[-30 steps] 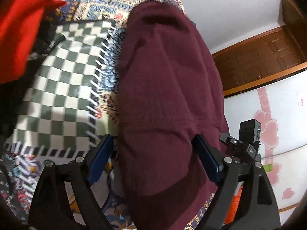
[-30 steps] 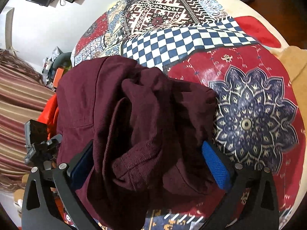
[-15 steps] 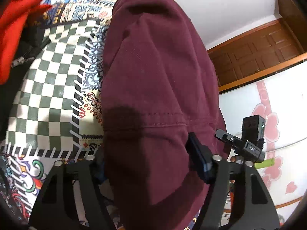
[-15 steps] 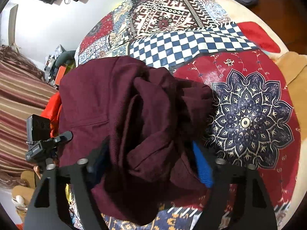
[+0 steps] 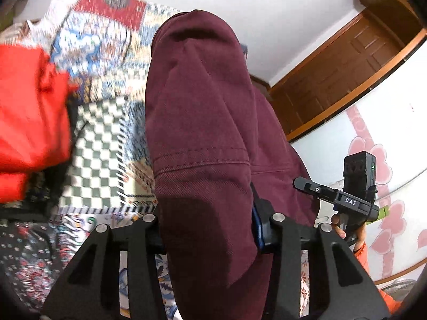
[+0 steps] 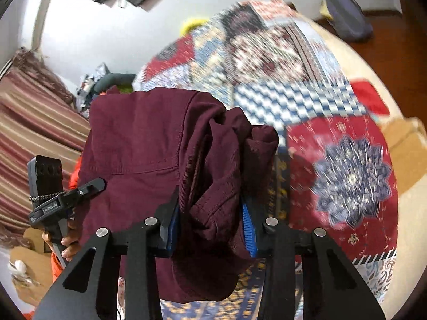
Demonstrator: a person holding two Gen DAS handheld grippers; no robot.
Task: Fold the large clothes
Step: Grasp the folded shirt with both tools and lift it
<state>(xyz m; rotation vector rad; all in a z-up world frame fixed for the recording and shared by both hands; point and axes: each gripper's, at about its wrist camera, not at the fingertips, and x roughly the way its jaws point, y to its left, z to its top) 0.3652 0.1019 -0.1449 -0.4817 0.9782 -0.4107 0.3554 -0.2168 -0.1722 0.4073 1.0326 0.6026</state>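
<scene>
Garment status: maroon garment [image 5: 202, 122] bunched and lifted above the patchwork bedspread [image 6: 333, 144], not yet laid flat. Left gripper [image 5: 208, 229] and right gripper [image 6: 210, 226] are both closing, fabric pinched between their pads. Folding appears barely begun; 0 folds visible.

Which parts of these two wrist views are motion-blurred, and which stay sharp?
Left wrist view: the patchwork bedspread and red garment are smeared, while the maroon garment and left gripper stay crisp. Right wrist view: the bedspread streaks, most around the blue checks, but the maroon cloth between the closing right gripper stays sharp; fisheye bends the edges.
</scene>
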